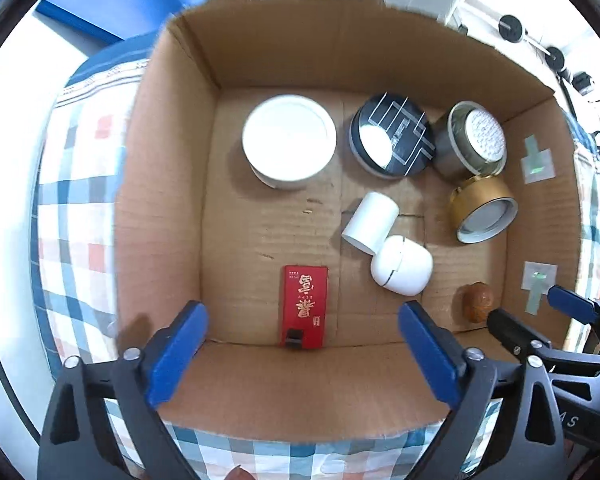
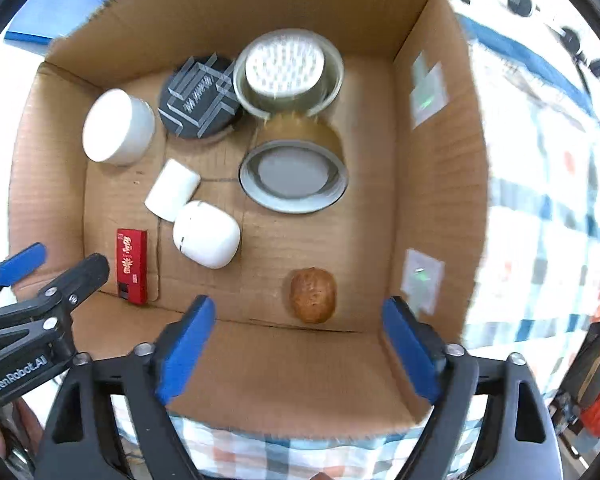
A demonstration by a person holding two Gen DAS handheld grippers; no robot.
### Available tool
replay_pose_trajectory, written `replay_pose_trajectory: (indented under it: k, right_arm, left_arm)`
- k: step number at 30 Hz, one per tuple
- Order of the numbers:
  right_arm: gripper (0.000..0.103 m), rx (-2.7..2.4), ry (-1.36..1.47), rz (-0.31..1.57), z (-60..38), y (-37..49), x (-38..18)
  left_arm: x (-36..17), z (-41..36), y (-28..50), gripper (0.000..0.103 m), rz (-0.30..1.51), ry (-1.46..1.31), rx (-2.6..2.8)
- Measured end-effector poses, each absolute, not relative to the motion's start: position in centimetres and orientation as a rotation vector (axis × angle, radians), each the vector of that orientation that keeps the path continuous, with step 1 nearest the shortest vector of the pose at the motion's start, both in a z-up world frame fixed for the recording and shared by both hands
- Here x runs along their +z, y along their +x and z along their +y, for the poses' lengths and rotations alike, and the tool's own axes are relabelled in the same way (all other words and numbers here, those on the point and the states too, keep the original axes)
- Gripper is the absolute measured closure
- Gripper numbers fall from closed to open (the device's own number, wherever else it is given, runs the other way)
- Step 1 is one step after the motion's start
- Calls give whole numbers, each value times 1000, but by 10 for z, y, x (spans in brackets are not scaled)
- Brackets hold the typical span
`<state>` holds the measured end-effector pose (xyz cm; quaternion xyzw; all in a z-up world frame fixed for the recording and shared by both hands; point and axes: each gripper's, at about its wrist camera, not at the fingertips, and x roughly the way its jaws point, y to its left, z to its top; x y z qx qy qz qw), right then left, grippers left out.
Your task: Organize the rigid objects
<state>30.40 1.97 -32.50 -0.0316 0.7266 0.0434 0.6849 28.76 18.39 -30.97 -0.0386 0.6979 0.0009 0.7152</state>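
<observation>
Both grippers, left [image 1: 302, 354] and right [image 2: 298, 350], gape empty over the box [image 1: 284, 384]. Red pack's [image 1: 305, 306] lettering unreadable; left gripper's body reads "GenRobot.AI".

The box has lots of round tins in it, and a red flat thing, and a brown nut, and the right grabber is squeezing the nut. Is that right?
Almost. The right gripper isn't squeezing the brown nut. In the right wrist view its blue fingers are spread wide open above the near wall of the cardboard box, and the nut lies untouched on the box floor. The round tins and the red flat thing are there, as you said.
</observation>
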Motion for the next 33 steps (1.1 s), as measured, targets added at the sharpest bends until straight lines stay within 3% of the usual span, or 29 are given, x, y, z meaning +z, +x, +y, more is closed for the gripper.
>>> replay_pose_trajectory:
  k: [6, 18, 33]
  right_arm:
    - [2, 80, -56, 1585, 5, 300, -294]
    - [2, 99, -10, 1521, 2, 264, -276]
    - [2, 128, 60, 1340, -23, 173, -159]
  left_arm:
    - [-281, 189, 275, 0, 1485, -90, 10]
    - [-233, 187, 243, 0, 1382, -54, 52]
    - [-113, 164, 169, 0, 1187, -37, 9]
